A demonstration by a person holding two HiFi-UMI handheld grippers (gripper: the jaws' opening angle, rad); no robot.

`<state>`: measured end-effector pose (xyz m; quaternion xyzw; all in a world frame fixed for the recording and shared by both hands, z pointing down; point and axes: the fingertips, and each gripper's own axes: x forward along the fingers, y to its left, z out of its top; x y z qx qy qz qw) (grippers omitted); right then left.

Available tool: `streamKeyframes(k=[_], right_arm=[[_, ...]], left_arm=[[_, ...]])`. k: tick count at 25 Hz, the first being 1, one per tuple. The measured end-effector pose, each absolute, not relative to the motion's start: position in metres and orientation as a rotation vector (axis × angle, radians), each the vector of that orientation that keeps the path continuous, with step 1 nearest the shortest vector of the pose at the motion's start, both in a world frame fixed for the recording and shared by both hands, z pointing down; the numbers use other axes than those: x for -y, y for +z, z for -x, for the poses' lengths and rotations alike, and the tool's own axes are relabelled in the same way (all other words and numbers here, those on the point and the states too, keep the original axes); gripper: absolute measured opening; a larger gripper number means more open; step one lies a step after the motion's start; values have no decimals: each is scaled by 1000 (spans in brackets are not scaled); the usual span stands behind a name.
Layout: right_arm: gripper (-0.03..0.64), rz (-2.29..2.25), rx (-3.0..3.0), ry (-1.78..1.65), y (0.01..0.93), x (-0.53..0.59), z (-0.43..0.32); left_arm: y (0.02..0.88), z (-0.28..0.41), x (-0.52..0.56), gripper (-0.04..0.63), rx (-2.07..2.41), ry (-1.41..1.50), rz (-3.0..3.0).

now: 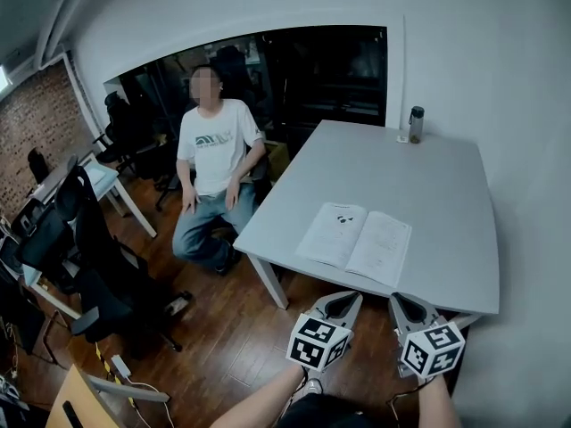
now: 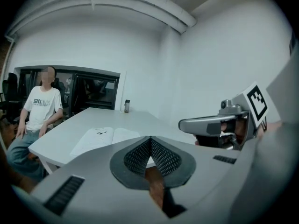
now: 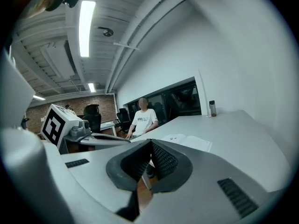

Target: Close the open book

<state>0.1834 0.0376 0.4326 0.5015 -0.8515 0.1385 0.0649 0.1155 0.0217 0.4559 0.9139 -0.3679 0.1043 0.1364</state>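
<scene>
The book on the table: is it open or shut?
Open. The book lies flat on the grey table, two white pages spread to either side of its centre fold.

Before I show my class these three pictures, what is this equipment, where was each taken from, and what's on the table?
No robot here: a person holds a hand-held gripper in each hand. The head view, from a camera on their head, shows the left gripper and right gripper. The other two views come from a camera on each gripper. Both have fingers closed, holding nothing. On the table are an open book and a bottle. A second person sits beside it.
</scene>
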Motion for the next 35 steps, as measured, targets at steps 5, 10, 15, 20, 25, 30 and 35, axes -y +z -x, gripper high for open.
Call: streamKeyframes(k=[5,10,15,20,25,30,35], right_arm=[[5,-1608,2478,449,444,-7,-176],[4,-1671,2387,480,454,13,-185],[5,-1663,2348,512,468,31,-198],[5,-1613,2380,496,479,55,-210],[5,-1511,2431,512,493,77,-210],[5,-1412,2456,527,510,94,-196],[5,-1328,2455,521,516,113,-169]], left_arm=[[470,-110,14,5,956,320,-2681],[484,-116,41,5,879,360,-2687],[505,-127,63,5,862,434,-2651],[520,-132,84,6,920,475,-2602],[533,-128,102,5,1028,509,-2528],[550,-108,119,5,1134,532,-2458],[564,-77,142,6,1202,523,-2382]])
